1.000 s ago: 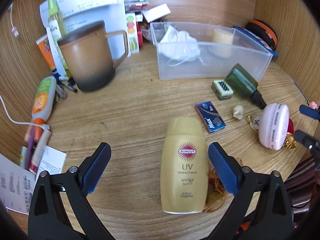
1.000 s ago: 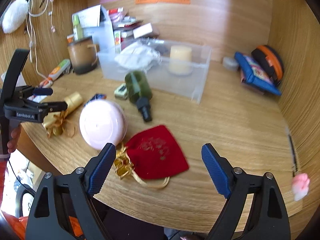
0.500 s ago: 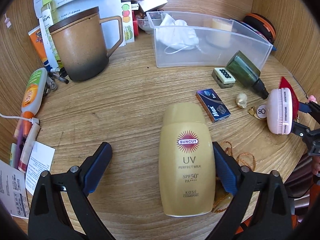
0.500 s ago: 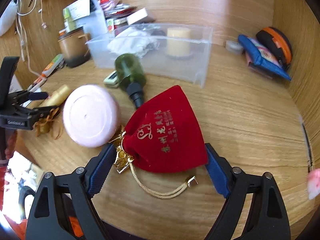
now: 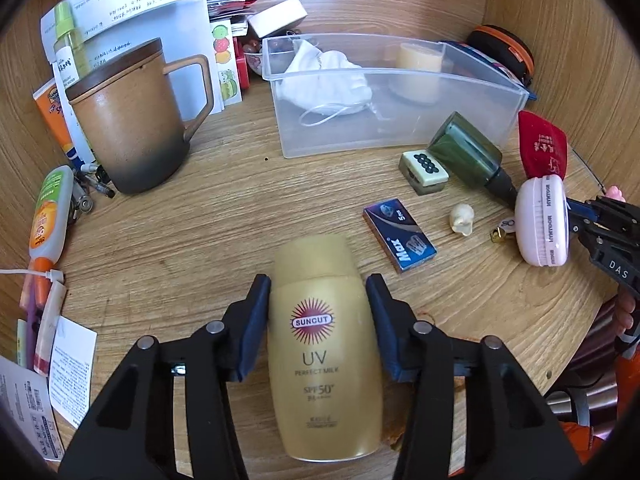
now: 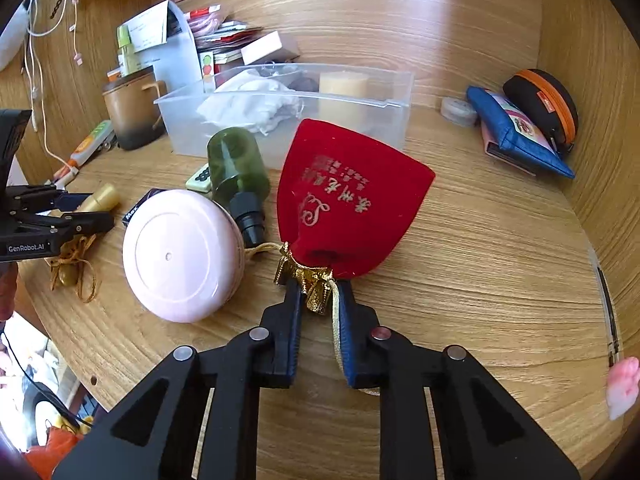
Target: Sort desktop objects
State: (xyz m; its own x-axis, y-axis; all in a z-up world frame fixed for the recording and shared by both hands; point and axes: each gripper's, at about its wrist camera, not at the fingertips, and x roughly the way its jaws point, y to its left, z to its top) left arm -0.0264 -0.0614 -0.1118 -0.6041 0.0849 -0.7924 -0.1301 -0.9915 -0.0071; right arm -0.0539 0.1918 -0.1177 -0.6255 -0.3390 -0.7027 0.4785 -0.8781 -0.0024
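Counter: wooden, cluttered.
Bin: one, clear plastic, holding one white mask and one candle.
Mug: one, brown.
Bottle: one, gold, reading "SUNCUT UV PERFECT MILK SPF50+".
Left gripper: jaws now clamped on bottle; wide apart before.
Pouch: one, red, gold lettering.
Right gripper: jaws now pinching pouch's gold neck, lifted off counter.
Box: one, blue, "Max".

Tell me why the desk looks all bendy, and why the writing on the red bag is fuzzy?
Both wrist views use fisheye lenses, so the flat desk curves like a bowl. In the right wrist view the gold writing on the red pouch is smeared, probably by motion, while the right gripper pinches its neck. In the left wrist view the sunscreen bottle label reads sharp.
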